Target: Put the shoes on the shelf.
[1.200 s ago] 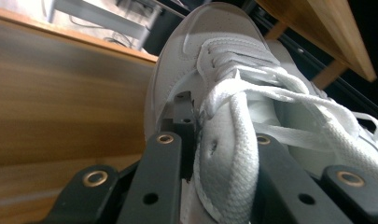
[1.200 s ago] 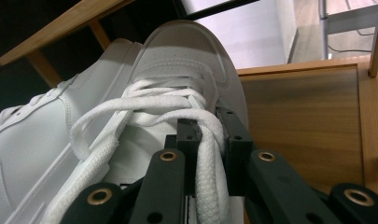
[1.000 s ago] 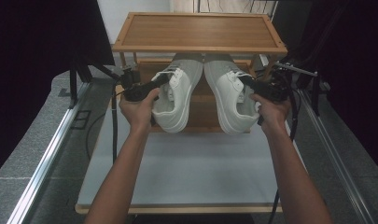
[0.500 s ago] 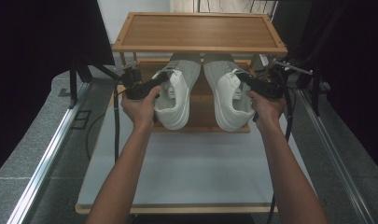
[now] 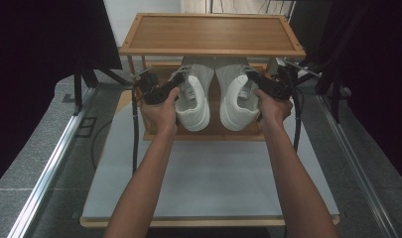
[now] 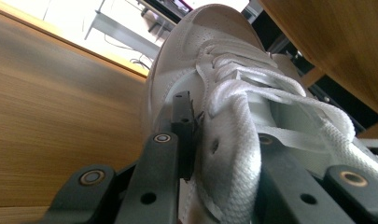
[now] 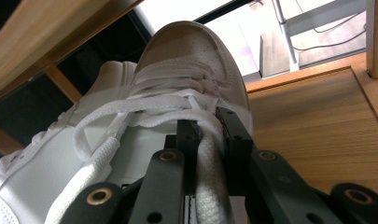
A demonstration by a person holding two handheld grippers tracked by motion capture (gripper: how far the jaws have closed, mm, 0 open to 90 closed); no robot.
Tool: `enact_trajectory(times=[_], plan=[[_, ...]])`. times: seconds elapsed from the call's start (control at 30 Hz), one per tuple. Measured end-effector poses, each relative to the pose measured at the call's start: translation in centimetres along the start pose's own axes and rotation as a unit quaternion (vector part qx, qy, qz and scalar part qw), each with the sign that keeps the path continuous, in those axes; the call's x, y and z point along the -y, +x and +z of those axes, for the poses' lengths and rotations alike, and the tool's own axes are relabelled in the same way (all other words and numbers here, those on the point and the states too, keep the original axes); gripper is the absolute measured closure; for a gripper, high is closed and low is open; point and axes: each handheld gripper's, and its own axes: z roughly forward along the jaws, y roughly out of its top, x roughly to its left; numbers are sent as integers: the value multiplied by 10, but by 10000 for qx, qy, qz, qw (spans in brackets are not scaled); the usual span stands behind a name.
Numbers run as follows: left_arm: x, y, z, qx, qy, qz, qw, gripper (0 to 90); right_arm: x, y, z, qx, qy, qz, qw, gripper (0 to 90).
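Two white sneakers slide deeper onto the lower shelf (image 5: 208,135) of a wooden shoe rack, a handheld gripper clamped on each. Since a second ago both hands have carried the pair forward, toes leading under the top shelf (image 5: 211,33), so placement looks close and release is likely next.

The left gripper (image 5: 161,90) pinches the eyelet edge of the left sneaker (image 5: 194,101), its jaws closed on the collar beside the laces; the shoe's toe points straight ahead of the jaws. The right gripper (image 5: 264,87) pinches the lace-side upper of the right sneaker (image 5: 235,99), white material squeezed between its jaws.

Beyond the jaws lie warm wood-grain boards; below the rack sits a pale tabletop (image 5: 213,183), and dark curtains flank a grey floor.
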Motion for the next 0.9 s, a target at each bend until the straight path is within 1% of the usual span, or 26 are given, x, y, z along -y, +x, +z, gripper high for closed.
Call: enact_trajectory(times=[0.03, 0.07, 0.13, 0.17, 0.23, 0.27, 0.3, 0.33, 0.37, 0.4, 0.43, 0.47, 0.5, 0.53, 0.57, 0.6, 0.63, 0.67, 0.7, 0.73, 0.77, 0.8, 0.83, 0.87, 0.9], plan=[[1, 0, 2, -25, -21, -11, 10000, 800, 1, 1, 2, 10, -44, 75, 10000, 806], [1, 0, 2, -25, -21, -11, 10000, 798, 1, 1, 2, 10, -44, 75, 10000, 806], [2, 0, 5, -61, -69, -66, 9999, 794, 2, 1, 5, 46, -73, 199, 9998, 804], [3, -1, 7, -65, -88, -104, 9999, 789, 3, 1, 7, 88, -100, 223, 9997, 803], [4, -2, 10, -83, -110, -86, 9999, 761, 6, 1, 12, 192, -126, 324, 9992, 792], [5, -3, 12, -101, -120, -70, 9999, 761, 6, 1, 12, 192, -126, 324, 9992, 792], [6, -2, 17, -47, -55, -96, 9999, 713, 9, 1, 17, 202, -145, 384, 9990, 755], [6, -1, 19, 81, -30, -133, 9999, 666, 9, 1, 19, 179, -167, 436, 9988, 728], [6, -1, 22, 170, 60, -155, 9997, 620, 10, 2, 21, 139, -160, 496, 9985, 681], [6, -1, 22, 170, 60, -155, 9997, 583, 10, 2, 24, 59, -160, 531, 9984, 624], [5, -1, 23, 200, 148, -134, 9996, 534, 10, 2, 26, -48, -105, 594, 9982, 584], [5, 0, 24, 287, 265, -114, 9992, 475, 10, 2, 28, -76, -112, 580, 9982, 563], [4, 1, 25, 408, 333, -106, 9986, 472, 11, 3, 29, -113, -120, 518, 9985, 540], [3, 2, 25, 493, 358, -185, 9980, 463, 12, 4, 29, -167, -140, 501, 9985, 524], [1, 5, 21, 515, 335, -201, 9979, 454, 12, 4, 28, -195, -159, 479, 9985, 509], [1, 5, 21, 515, 335, -201, 9979, 448, 13, 3, 27, -332, -177, 524, 9979, 491], [1, 5, 16, 570, 326, -134, 9977, 452, 13, 3, 25, -368, -150, 500, 9980, 487], [1, 5, 16, 570, 326, -134, 9977, 452, 13, 3, 25, -368, -150, 500, 9980, 487], [1, 4, 11, 625, 318, -93, 9975, 460, 14, 2, 21, -258, -149, 281, 9992, 484], [0, 3, 7, 647, 315, -25, 9974, 460, 13, 1, 17, -249, -159, 231, 9993, 481], [0, 3, 4, 658, 303, 36, 9974, 460, 13, 0, 14, -276, -156, 227, 9992, 481], [0, 3, 4, 658, 303, 36, 9974, 461, 13, 0, 14, -276, -156, 227, 9992, 481], [-1, 2, -1, 709, 282, 90, 9970, 461, 13, -1, 9, -290, -182, 214, 9992, 487], [-2, 1, -6, 757, 266, 173, 9966, 469, 13, -3, 4, -272, -202, 108, 9994, 492], [-3, -1, -11, 768, 270, 316, 9962, 478, 12, -3, -1, -266, -219, 9, 9994, 503]])
